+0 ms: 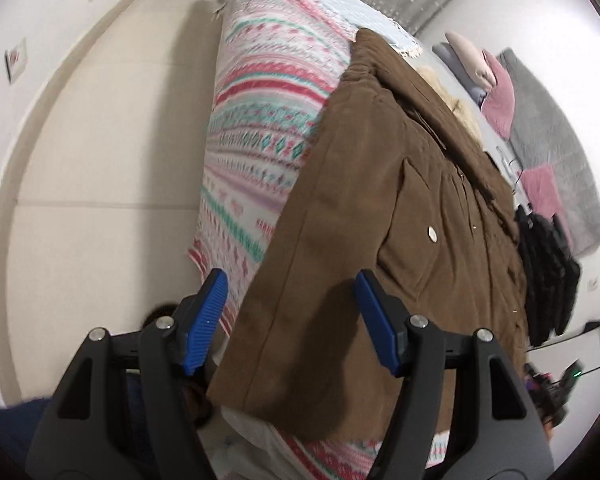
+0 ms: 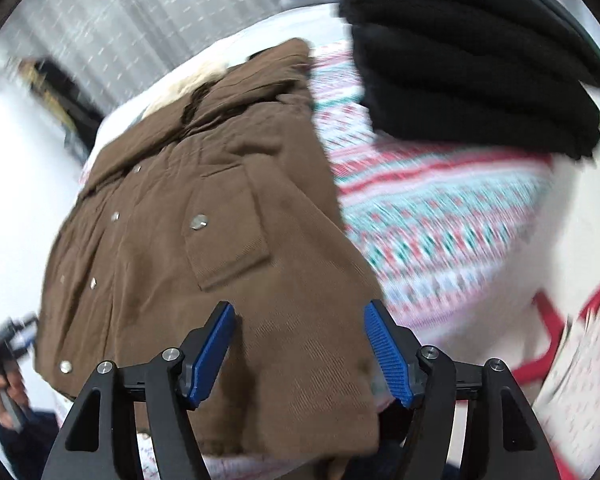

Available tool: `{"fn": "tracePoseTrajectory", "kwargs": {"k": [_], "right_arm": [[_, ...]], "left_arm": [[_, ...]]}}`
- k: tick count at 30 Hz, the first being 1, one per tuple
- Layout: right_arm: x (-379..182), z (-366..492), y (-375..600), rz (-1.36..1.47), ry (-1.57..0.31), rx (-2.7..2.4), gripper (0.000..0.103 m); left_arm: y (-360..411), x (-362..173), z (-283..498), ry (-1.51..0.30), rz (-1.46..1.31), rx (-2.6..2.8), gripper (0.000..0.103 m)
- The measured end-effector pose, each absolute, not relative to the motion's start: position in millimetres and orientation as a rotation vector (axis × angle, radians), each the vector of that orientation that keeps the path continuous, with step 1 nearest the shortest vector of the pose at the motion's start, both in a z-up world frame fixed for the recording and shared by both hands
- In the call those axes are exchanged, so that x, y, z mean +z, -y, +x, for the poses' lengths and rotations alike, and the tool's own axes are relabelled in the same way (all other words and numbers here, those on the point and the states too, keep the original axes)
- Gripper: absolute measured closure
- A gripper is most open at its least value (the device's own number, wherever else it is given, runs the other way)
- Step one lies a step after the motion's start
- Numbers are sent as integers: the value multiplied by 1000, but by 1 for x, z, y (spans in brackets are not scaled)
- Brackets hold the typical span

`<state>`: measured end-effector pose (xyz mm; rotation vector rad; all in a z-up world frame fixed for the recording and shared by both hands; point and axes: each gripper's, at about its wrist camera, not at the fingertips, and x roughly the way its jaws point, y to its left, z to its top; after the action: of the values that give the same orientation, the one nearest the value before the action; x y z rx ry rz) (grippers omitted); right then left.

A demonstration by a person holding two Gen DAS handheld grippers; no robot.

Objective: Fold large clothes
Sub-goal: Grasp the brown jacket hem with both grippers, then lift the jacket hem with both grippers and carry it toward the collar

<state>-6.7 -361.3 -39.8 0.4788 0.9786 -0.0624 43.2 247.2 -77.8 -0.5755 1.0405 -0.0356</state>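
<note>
**Operator:** What are the failure risks from this position?

**Technician:** Three are likely. The brown coat [image 1: 380, 208] is thick and padded, so a shallow bite at the hem may catch only the outer layer and let it slip out. Its near edge overhangs the bed [image 1: 260, 92], so an uneven pull from the two sides could drag the whole garment off toward the floor. The black garment [image 2: 472, 52] lies near the coat's far corner and could be snagged by a wide fold.

**Operator:** Gripper state?

**Technician:** Left gripper [image 1: 292, 320]: jaws apart, holding nothing. Right gripper [image 2: 300, 352]: jaws apart as well, empty.

**Operator:** Coat position relative to each?

**Technician:** In the left wrist view the coat runs from between the fingers out toward 1 o'clock, with the hem corner at 6 o'clock, below the blue pads. In the right wrist view it extends toward 11 o'clock, with the hem directly under the jaws. Contact cannot be confirmed in either view — the right one is blurred.
</note>
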Motion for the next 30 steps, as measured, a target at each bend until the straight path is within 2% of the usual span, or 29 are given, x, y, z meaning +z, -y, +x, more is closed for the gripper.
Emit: {"fn": "tracePoseTrajectory", "kwargs": {"k": [5, 7, 8, 9, 10, 11, 14, 17, 24, 27, 30], "right_arm": [[-67, -29, 387, 780, -1010, -69, 33], [-74, -29, 385, 813, -1025, -60, 35], [-75, -30, 383, 813, -1017, -56, 61], [-73, -31, 379, 803, -1002, -35, 81], [-68, -34, 375, 782, -979, -19, 88], [-62, -38, 372, 756, -951, -24, 90], [-49, -58, 368, 776, -886, 13, 93], [-43, -69, 372, 777, -853, -10, 93], [-52, -58, 374, 806, -885, 8, 91], [-61, -58, 381, 890, -902, 2, 80], [-63, -59, 380, 911, -912, 27, 61]], "left_arm": [[-245, -88, 32, -1044, -644, -89, 35], [-244, -90, 32, -1045, -642, -91, 35], [-241, -92, 31, -1044, -638, -88, 35], [-241, -93, 32, -1045, -629, -88, 41], [-239, -93, 31, -1048, -611, -87, 50], [-238, -93, 29, -1055, -602, -97, 73], [-239, -87, 21, -1030, -583, -107, 80], [-240, -84, 18, -1022, -539, -105, 81], [-249, -91, 19, -1029, -582, -117, 78], [-252, -94, 18, -1041, -611, -114, 69], [-257, -96, 15, -1044, -684, -146, 56]]}}
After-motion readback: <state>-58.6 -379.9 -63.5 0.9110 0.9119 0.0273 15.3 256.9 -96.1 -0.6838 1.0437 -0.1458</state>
